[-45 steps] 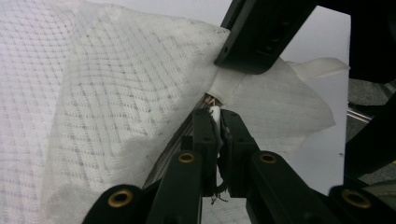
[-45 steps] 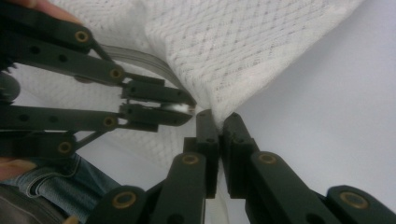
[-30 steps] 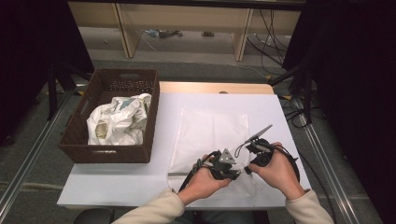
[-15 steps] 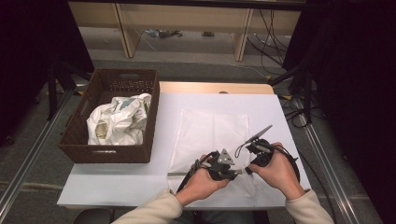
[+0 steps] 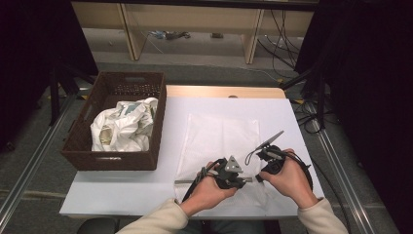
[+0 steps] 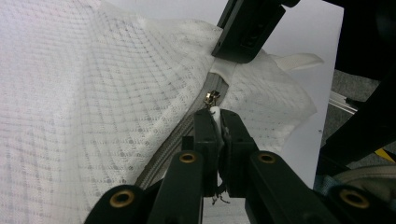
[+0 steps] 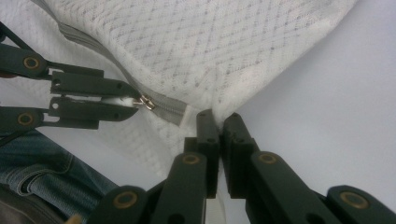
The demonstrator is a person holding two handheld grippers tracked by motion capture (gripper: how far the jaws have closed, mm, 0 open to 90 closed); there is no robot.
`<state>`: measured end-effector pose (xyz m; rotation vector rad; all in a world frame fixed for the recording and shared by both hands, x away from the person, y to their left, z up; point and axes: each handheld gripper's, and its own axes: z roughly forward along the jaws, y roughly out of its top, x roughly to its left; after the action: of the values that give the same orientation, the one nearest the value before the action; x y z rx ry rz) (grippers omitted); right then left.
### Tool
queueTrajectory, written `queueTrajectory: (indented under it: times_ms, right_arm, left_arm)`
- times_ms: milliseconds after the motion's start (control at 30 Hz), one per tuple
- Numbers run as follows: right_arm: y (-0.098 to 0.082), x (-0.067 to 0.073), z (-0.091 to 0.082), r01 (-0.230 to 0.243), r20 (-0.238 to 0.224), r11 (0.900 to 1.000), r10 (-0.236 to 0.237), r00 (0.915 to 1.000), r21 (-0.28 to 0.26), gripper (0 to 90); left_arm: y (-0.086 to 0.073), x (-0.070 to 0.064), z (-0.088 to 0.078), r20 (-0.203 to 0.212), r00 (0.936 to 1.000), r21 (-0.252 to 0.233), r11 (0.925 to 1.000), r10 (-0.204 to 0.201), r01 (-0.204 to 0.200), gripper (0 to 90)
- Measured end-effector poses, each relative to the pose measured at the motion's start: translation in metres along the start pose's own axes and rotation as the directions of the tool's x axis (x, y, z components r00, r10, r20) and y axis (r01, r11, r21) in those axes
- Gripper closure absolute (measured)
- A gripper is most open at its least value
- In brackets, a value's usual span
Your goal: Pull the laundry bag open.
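Note:
A white mesh bag [image 5: 221, 139] lies flat on the table, its grey zipper [image 5: 182, 181] running along the near edge. My left gripper [image 6: 218, 116] is shut on the white pull tab [image 6: 215, 112] just behind the metal slider [image 6: 212, 97]. In the high view the left gripper [image 5: 242, 179] points right, toward the right gripper [image 5: 258, 176]. My right gripper [image 7: 218, 119] is shut on the bag's fabric [image 7: 210, 42] just past the zipper's end [image 7: 163, 108]. From there the left gripper [image 7: 126, 105] shows at the slider [image 7: 147, 102].
A dark woven basket [image 5: 114, 158] stands at the table's left with a crumpled white plastic bag [image 5: 122, 126] in it. The white table top [image 5: 126, 195] ends close to the person's body. Cables and shelf legs lie on the floor beyond the far edge.

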<state>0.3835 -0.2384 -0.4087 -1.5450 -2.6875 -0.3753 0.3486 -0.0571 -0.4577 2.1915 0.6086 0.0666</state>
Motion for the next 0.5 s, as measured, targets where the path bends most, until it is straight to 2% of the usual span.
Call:
queueTrajectory:
  times_ms: [33, 67, 100, 133, 167, 233, 267, 300, 333, 367, 400, 433, 467, 500]
  right_arm:
    - [0.0001, 0.0007, 0.0000, -0.007, 0.004, 1.000, 0.007, 1.0000, 0.003, 87.2]
    - [0.0002, 0.0007, 0.0002, -0.009, 0.002, 1.000, 0.009, 1.0000, 0.004, 87.3]
    - [0.0005, 0.0003, 0.0004, -0.002, 0.004, 1.000, 0.002, 1.0000, 0.006, 87.2]
    - [0.0005, 0.0012, -0.0003, -0.021, -0.005, 1.000, 0.021, 0.9998, 0.016, 87.3]
    - [0.0005, 0.0006, -0.0002, -0.012, -0.004, 1.000, 0.012, 0.9999, 0.015, 87.3]
    - [0.0003, 0.0021, -0.0005, -0.035, -0.002, 0.999, 0.035, 0.9994, 0.021, 87.3]
    - [-0.0003, 0.0024, -0.0009, -0.046, -0.008, 0.999, 0.046, 0.9989, 0.028, 87.3]
    - [-0.0003, 0.0024, -0.0009, -0.046, -0.008, 0.999, 0.046, 0.9989, 0.028, 87.3]
    - [-0.0002, 0.0021, -0.0007, -0.043, -0.008, 0.999, 0.044, 0.9990, 0.029, 87.2]
    - [-0.0002, 0.0021, -0.0007, -0.043, -0.008, 0.999, 0.044, 0.9990, 0.029, 87.2]
    - [-0.0003, 0.0014, -0.0003, -0.036, -0.005, 0.999, 0.036, 0.9993, 0.020, 87.2]
    - [-0.0003, -0.0006, 0.0011, -0.011, -0.004, 1.000, 0.011, 0.9999, -0.001, 87.3]
    - [-0.0003, 0.0019, -0.0006, -0.041, -0.011, 0.999, 0.042, 0.9991, 0.026, 87.3]
    - [-0.0002, 0.0023, -0.0010, -0.044, -0.004, 0.999, 0.044, 0.9990, 0.029, 87.3]
  left_arm:
    - [0.0000, 0.0005, -0.0005, -0.002, 1.0000, 0.000, 1.0000, 0.007, -0.007, 85.9]
    - [0.0006, 0.0035, -0.0034, 0.000, 0.9986, 0.040, 0.9978, 0.053, -0.053, 85.9]
    - [0.0004, 0.0036, -0.0039, -0.001, 0.9986, 0.041, 0.9978, 0.052, -0.052, 86.0]
    - [-0.0004, 0.0001, -0.0012, -0.004, 1.0000, -0.004, 1.0000, 0.000, 0.000, 86.0]
    - [-0.0006, 0.0006, -0.0022, -0.004, 1.0000, 0.004, 1.0000, 0.005, -0.005, 86.0]
    - [-0.0010, 0.0010, -0.0032, -0.006, 1.0000, 0.005, 1.0000, 0.002, -0.002, 86.0]
    - [-0.0009, 0.0050, -0.0072, -0.006, 0.9987, 0.048, 0.9976, 0.051, -0.050, 86.0]
    - [-0.0009, 0.0050, -0.0072, -0.006, 0.9987, 0.048, 0.9976, 0.051, -0.050, 86.0]
    - [-0.0019, 0.0026, -0.0053, -0.012, 0.9999, 0.009, 0.9999, 0.006, -0.006, 86.0]
    - [-0.0024, 0.0028, -0.0058, -0.010, 1.0000, 0.009, 1.0000, 0.000, 0.000, 86.0]
    - [-0.0023, 0.0042, -0.0074, -0.013, 0.9998, 0.021, 0.9996, 0.018, -0.017, 86.0]
    - [-0.0026, 0.0040, -0.0075, -0.020, 0.9997, 0.017, 0.9998, 0.011, -0.010, 86.0]
    - [-0.0027, 0.0040, -0.0084, -0.014, 0.9998, 0.022, 0.9997, 0.015, -0.015, 86.0]
    - [-0.0031, 0.0033, -0.0073, -0.010, 0.9999, 0.003, 1.0000, -0.004, 0.004, 86.0]
